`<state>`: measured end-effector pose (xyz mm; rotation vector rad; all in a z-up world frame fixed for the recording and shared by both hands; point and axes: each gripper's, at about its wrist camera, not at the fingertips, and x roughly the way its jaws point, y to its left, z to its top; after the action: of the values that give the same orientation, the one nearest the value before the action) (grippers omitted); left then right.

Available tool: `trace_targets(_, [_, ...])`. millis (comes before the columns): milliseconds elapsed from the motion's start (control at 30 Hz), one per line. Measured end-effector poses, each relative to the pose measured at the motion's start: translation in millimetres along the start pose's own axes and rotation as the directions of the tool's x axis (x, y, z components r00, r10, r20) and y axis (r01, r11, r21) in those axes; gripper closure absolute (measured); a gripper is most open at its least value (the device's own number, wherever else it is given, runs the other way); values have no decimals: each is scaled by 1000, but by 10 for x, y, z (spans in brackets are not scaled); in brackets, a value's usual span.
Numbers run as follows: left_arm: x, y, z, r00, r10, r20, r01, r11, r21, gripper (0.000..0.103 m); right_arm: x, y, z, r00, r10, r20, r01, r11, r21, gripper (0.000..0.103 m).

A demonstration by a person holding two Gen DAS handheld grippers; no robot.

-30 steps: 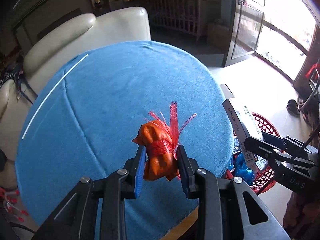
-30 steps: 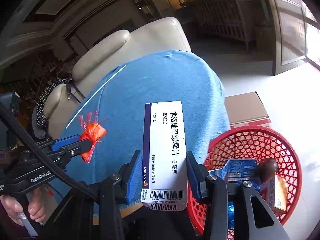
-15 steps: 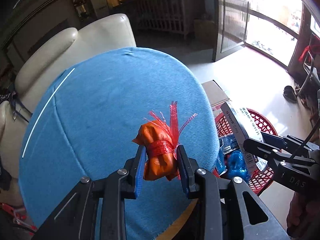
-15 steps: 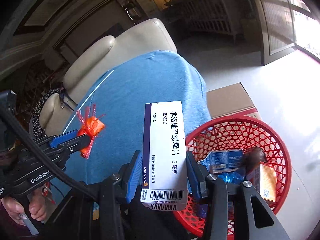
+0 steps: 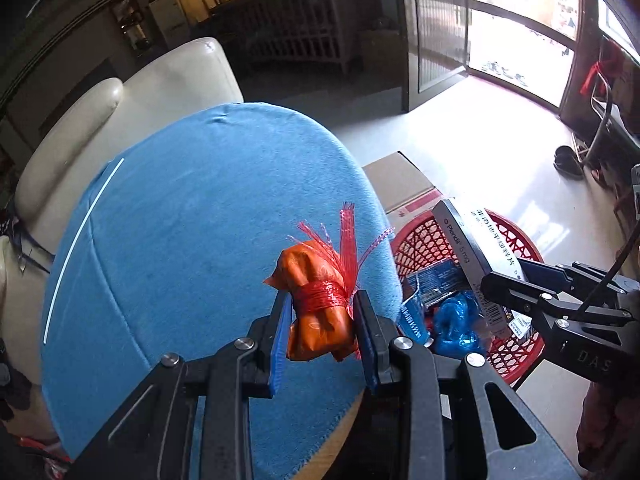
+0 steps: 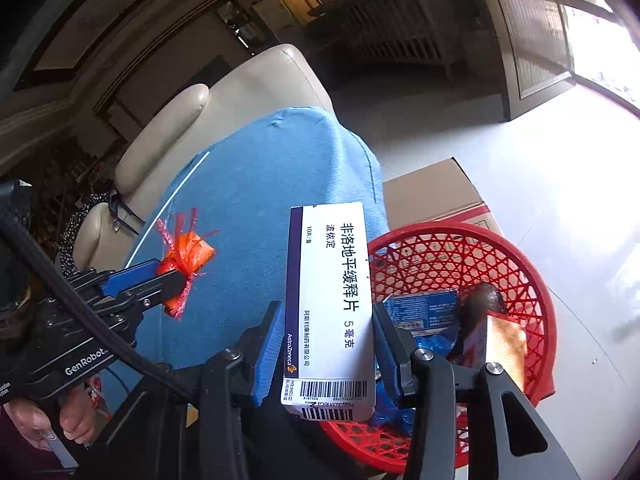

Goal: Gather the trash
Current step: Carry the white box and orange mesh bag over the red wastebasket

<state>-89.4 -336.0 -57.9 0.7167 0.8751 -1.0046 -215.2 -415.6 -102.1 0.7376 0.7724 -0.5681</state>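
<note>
Blue cloth (image 5: 192,240) covers a round table, frayed at the near edge where wood shows under it. Left gripper (image 5: 322,320) is clamped on an orange wad (image 5: 316,304), crumpled wrapper-like stuff bound at the waist with red mesh netting whose frayed strands fan upward; it is held above the table's right edge. Same wad reads from the right wrist view as a bright orange lump with pink-red fringe (image 6: 188,254). Right gripper (image 6: 328,356) is clamped on a medicine box (image 6: 330,304), white face with a dark purple side strip, black Chinese print, AstraZeneca logo and a barcode at the near end, held upright over the near rim of the red basket (image 6: 532,280). Basket is a plastic lattice one on the floor just beside the table; inside lie a blue printed packet (image 6: 424,308), crumpled blue plastic (image 5: 456,320), a dark brown lump (image 6: 480,300) and an orange-faced carton (image 6: 506,344). Cardboard box (image 6: 436,188) sits behind the basket, touching or nearly so. Cream armchair (image 5: 160,92) stands past the table. Farther back a slatted wooden crib (image 5: 308,28) and a bright glass door (image 5: 516,40).
</note>
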Motion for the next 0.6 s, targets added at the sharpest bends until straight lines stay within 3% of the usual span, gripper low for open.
trace_targets(600, [196,-349,109,998,-44,-36,47,995,84,70,-93,-495,-44,998,-53,-31,56,994,97,57])
